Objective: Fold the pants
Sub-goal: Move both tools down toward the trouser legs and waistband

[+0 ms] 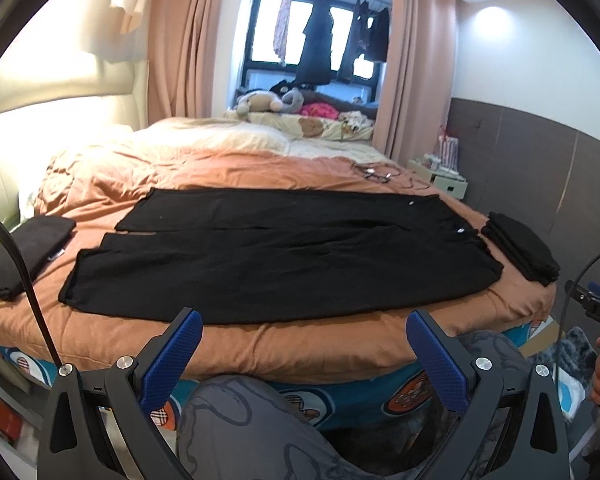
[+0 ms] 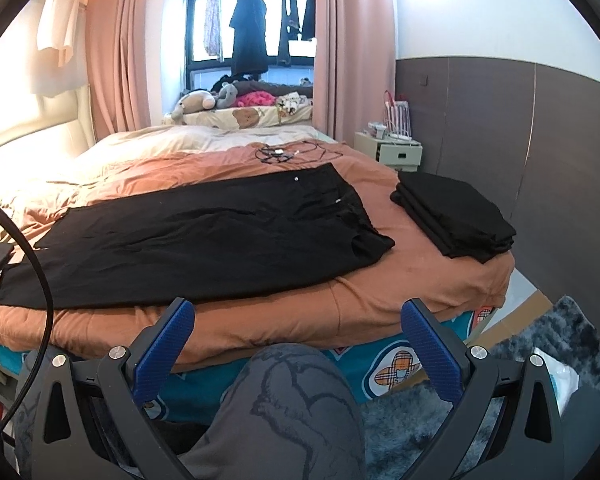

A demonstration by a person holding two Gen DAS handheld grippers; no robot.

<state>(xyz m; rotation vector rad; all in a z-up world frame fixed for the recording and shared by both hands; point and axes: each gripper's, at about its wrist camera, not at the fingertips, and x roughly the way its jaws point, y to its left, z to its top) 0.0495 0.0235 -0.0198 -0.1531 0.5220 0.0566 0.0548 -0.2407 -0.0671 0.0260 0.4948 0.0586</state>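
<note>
both hand-held grippers, left hand-held gripper (image 1: 304, 354) and right hand-held gripper (image 2: 298, 344), hang spread and empty short of the black pants (image 1: 276, 256), whose slack fabric may bunch if pinched unevenly.

Left gripper (image 1: 304, 334) jaws spread wide, nothing between the blue pads, held low over the person's knee (image 1: 236, 412). Right gripper (image 2: 298, 326) same: wide apart, empty, above the other knee (image 2: 296, 392). Neither touches anything.
</note>
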